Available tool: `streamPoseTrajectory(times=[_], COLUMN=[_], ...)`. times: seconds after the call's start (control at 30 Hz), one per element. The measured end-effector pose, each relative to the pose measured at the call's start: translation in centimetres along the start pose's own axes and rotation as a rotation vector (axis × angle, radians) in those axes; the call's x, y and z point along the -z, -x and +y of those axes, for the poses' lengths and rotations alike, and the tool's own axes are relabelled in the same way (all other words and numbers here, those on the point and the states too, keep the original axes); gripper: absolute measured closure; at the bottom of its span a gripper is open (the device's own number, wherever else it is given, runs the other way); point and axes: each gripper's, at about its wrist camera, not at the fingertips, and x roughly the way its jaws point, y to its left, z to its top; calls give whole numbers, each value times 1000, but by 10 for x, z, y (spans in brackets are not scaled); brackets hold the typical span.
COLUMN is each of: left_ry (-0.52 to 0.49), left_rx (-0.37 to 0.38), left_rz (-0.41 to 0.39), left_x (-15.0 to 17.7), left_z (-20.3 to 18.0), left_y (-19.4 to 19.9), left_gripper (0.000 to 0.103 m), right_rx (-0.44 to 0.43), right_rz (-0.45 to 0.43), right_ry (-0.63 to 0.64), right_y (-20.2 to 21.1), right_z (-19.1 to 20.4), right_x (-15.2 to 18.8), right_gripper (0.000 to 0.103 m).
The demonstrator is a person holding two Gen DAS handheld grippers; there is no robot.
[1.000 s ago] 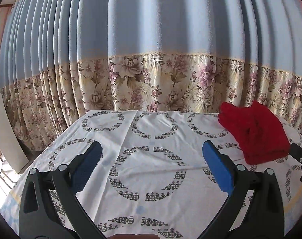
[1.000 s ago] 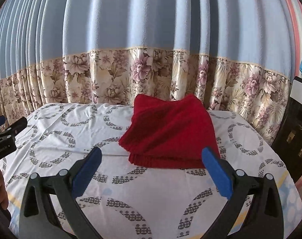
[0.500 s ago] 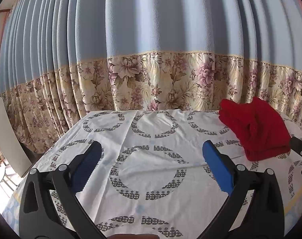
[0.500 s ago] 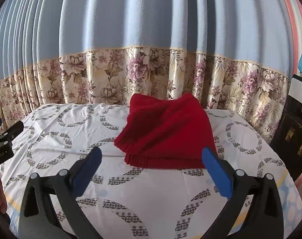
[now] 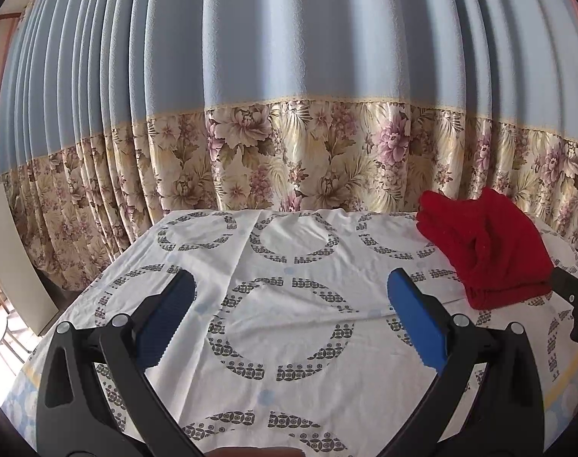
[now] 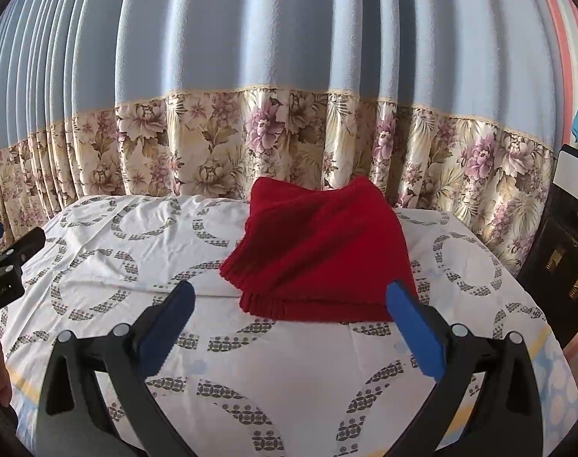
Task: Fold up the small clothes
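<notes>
The right hand-held gripper (image 6: 289, 304) is wide open and holds nothing, just in front of the folded red cloth (image 6: 319, 251). The left hand-held gripper (image 5: 289, 304) is wide open too, left of the cloth. The cloth lies on the tabletop (image 6: 289, 373), near the flowery curtain (image 6: 220, 152).

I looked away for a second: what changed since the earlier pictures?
Little changed: both cameras drifted slightly. Nothing was grabbed or released. The left gripper and right gripper stay open and empty, and the folded red garment still lies on the tablecloth.

A blue floral-hemmed curtain (image 6: 289, 76) hangs behind the patterned tablecloth (image 5: 289, 304); possibly an appliance (image 6: 563, 236) right.
</notes>
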Motion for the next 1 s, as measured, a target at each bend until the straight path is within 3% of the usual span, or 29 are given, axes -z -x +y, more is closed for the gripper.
streamPoseTrajectory(times=[1.0], left_ry=[-10], left_rx=[-10], left_rz=[-4], left_x=[-1], left_z=[-3], left_y=[2], left_gripper=[3], right_rx=[-3], right_rz=[3], right_ry=[-2], right_y=[-1], right_z=[-1], right_x=[0], right_gripper=[2])
